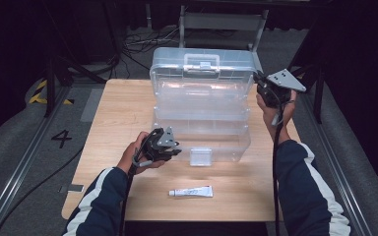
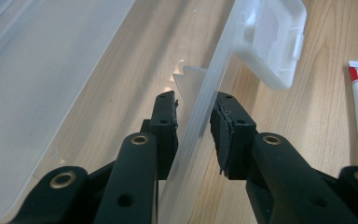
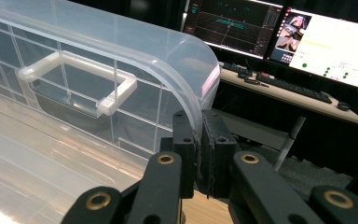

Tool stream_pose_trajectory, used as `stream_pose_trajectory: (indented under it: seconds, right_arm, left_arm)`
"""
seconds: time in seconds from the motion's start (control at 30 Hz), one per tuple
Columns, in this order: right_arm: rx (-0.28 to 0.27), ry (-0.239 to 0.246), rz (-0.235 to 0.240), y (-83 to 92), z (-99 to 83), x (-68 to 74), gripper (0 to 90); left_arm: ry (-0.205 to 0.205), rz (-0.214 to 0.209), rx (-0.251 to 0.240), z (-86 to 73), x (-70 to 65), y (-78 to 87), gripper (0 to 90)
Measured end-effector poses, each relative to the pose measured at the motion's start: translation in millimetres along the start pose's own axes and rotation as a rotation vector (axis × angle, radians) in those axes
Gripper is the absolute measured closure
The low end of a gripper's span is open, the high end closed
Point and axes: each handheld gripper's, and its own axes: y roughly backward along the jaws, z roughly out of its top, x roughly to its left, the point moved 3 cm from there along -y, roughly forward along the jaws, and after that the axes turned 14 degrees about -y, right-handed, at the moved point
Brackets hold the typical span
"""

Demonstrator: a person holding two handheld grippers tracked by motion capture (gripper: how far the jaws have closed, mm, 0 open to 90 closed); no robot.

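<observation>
Right tongs (image 3: 198, 140) clamp box lid (image 3: 121, 46); left tongs (image 2: 193, 123) straddle box wall (image 2: 200, 116), apart

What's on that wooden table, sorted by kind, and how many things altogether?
Clear plastic storage box, lid raised: 1
White tube with red end: 1
Handheld grippers: 2, the left gripper at the box's front wall, the right gripper clamped on the lid's edge
Total: 4
</observation>
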Motion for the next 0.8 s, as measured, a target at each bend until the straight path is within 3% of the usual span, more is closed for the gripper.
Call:
stream_pose_trajectory:
  seconds: [0.33, 0.8]
  right_arm:
    - [0.011, -0.049, 0.005, -15.9, 4.9, -4.9, 85.6]
    - [0.052, -0.071, 0.016, -30.3, 10.5, -11.5, 85.6]
  left_arm:
    - [-0.025, -0.020, 0.005, -4.8, 3.0, 4.9, 74.3]
    - [-0.025, -0.029, -0.021, -11.8, 5.6, 8.9, 76.0]
